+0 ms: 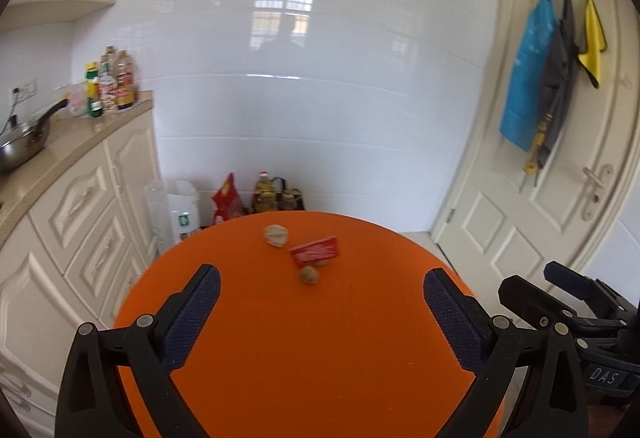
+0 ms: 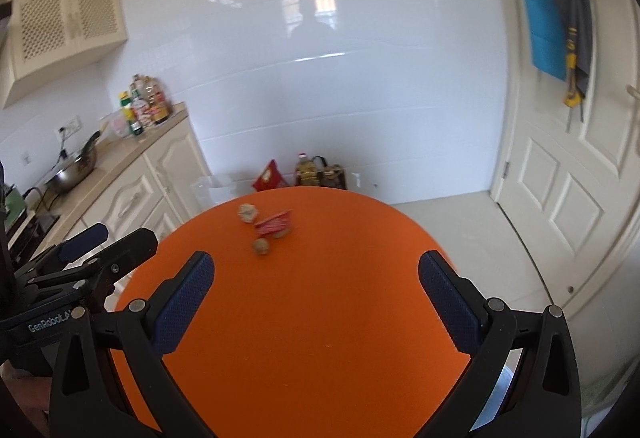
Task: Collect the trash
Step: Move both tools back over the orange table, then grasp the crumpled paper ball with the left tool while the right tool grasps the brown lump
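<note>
On the far half of a round orange table (image 1: pixel 304 338) (image 2: pixel 320 318) lie a crumpled pale paper wad (image 1: pixel 275 235) (image 2: pixel 248 213), a red wrapper (image 1: pixel 315 251) (image 2: pixel 274 224) and a brownish crumpled ball (image 1: pixel 309 275) (image 2: pixel 262 247), close together. My left gripper (image 1: pixel 320 298) hovers above the table's near side, jaws wide and empty, the trash ahead of it. My right gripper (image 2: pixel 316 286) hangs likewise, open and empty; it also shows at the right edge of the left wrist view (image 1: pixel 560 290). The left gripper (image 2: pixel 104 242) shows at the left in the right wrist view.
A cream kitchen counter (image 1: pixel 80 134) with bottles (image 1: pixel 112 82) and a pan (image 1: pixel 24 142) runs along the left. Bags and oil bottles (image 1: pixel 276 194) stand on the floor by the white tiled wall. A cream door (image 1: pixel 560 178) with hung cloths is to the right.
</note>
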The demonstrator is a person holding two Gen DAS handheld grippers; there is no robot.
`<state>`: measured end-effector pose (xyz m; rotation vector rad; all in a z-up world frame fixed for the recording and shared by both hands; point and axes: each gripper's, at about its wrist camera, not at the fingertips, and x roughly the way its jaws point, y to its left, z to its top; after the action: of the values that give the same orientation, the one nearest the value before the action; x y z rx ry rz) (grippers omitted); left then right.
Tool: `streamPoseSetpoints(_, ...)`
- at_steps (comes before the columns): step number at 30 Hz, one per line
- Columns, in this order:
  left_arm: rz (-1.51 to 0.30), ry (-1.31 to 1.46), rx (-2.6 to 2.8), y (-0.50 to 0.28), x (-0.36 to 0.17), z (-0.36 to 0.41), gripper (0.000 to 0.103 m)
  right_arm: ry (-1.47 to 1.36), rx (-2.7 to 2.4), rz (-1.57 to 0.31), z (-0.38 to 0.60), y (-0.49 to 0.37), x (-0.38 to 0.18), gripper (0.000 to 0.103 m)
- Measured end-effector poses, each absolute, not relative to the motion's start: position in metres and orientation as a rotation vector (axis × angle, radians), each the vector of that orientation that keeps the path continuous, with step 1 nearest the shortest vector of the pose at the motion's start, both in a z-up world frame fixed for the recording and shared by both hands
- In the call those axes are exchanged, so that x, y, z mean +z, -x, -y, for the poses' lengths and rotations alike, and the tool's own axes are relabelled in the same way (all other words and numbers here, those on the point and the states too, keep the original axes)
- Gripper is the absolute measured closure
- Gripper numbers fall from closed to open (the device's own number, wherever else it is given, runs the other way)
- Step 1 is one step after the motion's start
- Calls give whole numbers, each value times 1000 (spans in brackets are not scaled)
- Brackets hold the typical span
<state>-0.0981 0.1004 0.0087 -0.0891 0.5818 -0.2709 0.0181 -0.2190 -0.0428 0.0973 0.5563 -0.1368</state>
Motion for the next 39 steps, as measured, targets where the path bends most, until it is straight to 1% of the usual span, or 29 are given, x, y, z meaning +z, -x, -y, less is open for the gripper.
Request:
streamPoseSetpoints(5,-559,99,-190,127,16,-122,2,-60,-77,-548,185,-34,-42,0)
streamPoseSetpoints(12,-578,131,-135,136,9,-133,2,-18,-45,-564,163,-55,-48,0)
streamPoseSetpoints(18,-636,152,-126,97,-7,-123,2,-4,-44,-646,173,-94,-76,0)
streamPoseSetpoints(23,-701,156,-125,39,-23,-117,2,-12,-43,-760,185,-147,-120,0)
streamPoseSetpoints(24,-714,155,-126,25,-28,-116,2,-15,-39,-790,187,-159,-132,2)
streamPoseSetpoints(26,-740,149,-123,0,-37,-113,2,-21,-32,-839,191,-179,-153,9)
streamPoseSetpoints(27,-753,148,-121,-12,-41,-111,2,-23,-28,-859,192,-187,-162,16)
streamPoseSetpoints(28,-764,146,-123,-26,-46,-108,2,-24,-22,-882,193,-199,-173,20)
streamPoseSetpoints(29,-777,146,-121,-40,-51,-104,2,-24,-18,-896,193,-207,-180,22)
streamPoseSetpoints(31,-797,144,-121,-61,-59,-98,2,-24,-10,-924,192,-225,-196,30)
streamPoseSetpoints(32,-807,143,-123,-72,-63,-94,2,-29,-8,-935,193,-232,-202,32)
streamPoseSetpoints(35,-825,131,-126,-99,-72,-84,2,-33,9,-943,192,-247,-215,44)
streamPoseSetpoints(37,-837,125,-130,-116,-77,-77,2,18,13,-936,185,-253,-222,56)
streamPoseSetpoints(39,-843,116,-136,-129,-81,-69,2,52,24,-929,182,-253,-223,77)
